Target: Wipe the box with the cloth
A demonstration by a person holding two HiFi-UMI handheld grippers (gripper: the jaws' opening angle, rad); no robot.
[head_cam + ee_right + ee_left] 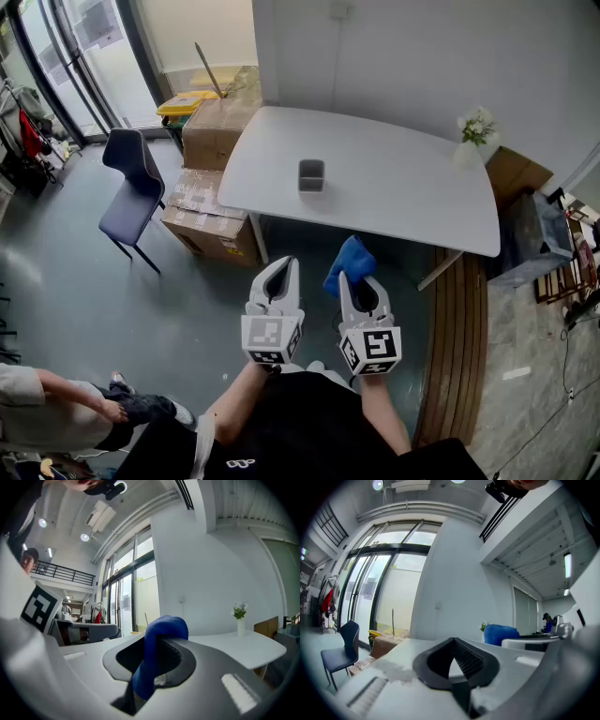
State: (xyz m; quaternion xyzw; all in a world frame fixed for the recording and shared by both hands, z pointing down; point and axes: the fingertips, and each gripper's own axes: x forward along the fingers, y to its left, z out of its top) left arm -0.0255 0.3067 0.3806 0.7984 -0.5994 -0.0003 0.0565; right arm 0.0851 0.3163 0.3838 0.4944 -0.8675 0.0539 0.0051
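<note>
Lower centre: right gripper [355, 281] clamps the blue cloth [349, 262]; left gripper [287, 264] sits closed, empty. Grey box [311, 175] stands mid-frame on the table [412, 187].

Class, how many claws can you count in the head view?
2. Left claw short of the table, shut, empty; right claw beside it, gripping the cloth.

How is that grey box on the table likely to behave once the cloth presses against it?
The box looks small and open-topped, so it is probably light. It may slide on the smooth white table unless steadied, since nothing braces it. The blue cloth droops limply from the right tool, so it should press softly.
</note>
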